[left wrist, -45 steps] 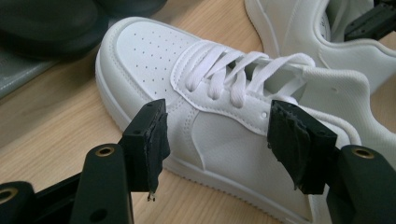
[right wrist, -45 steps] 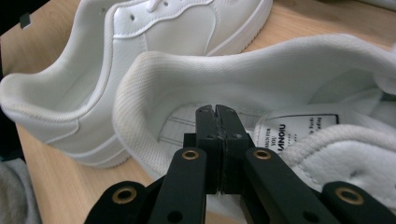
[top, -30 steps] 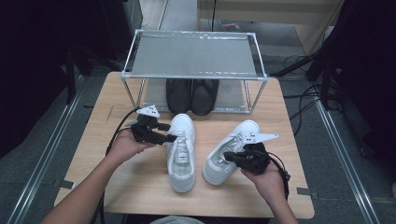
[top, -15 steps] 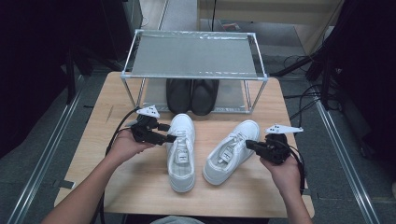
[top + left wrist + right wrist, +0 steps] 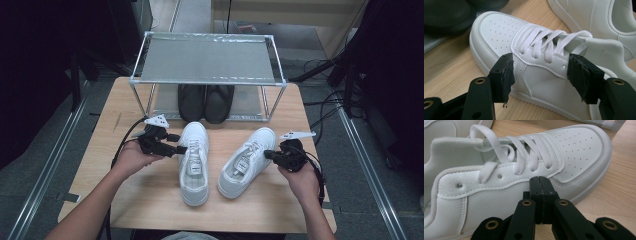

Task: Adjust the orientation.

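- Wooden table (image 5: 150,200) fills the lower middle of the high view; a metal-framed shelf rack (image 5: 207,60) stands at its upper edge, with a pair of black shoes (image 5: 205,102) on the low tier.
- Two white lace-up leather sneakers sit centre frame: the left white sneaker (image 5: 194,162), toe toward the rack, and the right white sneaker (image 5: 247,161), angled.
- My left gripper (image 5: 176,149) is spread, jaws straddling the left sneaker's side without pressing.
- My right gripper (image 5: 266,154) is pressed together, empty, just beside the right sneaker's side.
- I judge this the pre-grasp step: next I close the left jaws on the lace panel, and open the right before taking its shoe.
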Demonstrator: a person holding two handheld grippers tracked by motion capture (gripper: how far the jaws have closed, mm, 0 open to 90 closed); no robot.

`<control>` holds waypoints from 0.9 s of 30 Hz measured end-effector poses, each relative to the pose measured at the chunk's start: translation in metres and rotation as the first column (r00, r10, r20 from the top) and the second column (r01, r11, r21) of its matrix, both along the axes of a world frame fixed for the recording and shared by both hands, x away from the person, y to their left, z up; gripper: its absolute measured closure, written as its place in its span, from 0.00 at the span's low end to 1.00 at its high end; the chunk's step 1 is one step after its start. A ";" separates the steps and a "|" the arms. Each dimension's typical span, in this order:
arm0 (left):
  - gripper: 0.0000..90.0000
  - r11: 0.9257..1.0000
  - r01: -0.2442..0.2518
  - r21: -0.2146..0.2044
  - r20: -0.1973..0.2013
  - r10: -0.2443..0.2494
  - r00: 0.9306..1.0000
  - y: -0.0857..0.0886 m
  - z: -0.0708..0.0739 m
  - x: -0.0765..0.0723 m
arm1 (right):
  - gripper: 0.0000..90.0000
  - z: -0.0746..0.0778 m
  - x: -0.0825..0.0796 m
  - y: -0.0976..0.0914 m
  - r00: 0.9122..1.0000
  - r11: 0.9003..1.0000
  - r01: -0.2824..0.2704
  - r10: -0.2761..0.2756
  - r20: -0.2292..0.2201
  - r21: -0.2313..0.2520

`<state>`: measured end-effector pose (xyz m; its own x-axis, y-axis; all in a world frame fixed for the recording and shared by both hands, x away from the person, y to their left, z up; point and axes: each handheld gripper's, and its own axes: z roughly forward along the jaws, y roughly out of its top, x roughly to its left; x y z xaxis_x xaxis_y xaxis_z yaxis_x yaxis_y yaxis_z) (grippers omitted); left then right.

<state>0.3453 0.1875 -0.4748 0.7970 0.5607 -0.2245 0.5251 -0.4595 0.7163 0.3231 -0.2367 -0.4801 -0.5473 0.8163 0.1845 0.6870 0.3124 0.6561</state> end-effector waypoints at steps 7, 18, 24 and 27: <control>0.43 1.000 -0.019 0.006 -0.001 0.019 1.000 0.008 -0.001 -0.005 | 1.00 -0.002 0.009 0.005 1.000 1.000 -0.010 0.010 -0.002 0.024; 0.43 0.999 -0.038 0.010 -0.006 0.038 0.999 0.015 -0.004 -0.015 | 1.00 -0.004 0.022 0.033 0.998 0.997 -0.066 0.066 0.012 0.026; 0.43 0.999 -0.040 0.000 -0.015 0.040 0.999 0.017 -0.005 -0.018 | 1.00 -0.004 0.025 0.045 0.996 0.995 -0.093 0.092 0.020 0.020; 0.44 0.999 -0.041 0.002 -0.016 0.041 0.999 0.017 -0.007 -0.020 | 1.00 -0.004 0.026 0.049 0.995 0.995 -0.100 0.100 0.026 0.018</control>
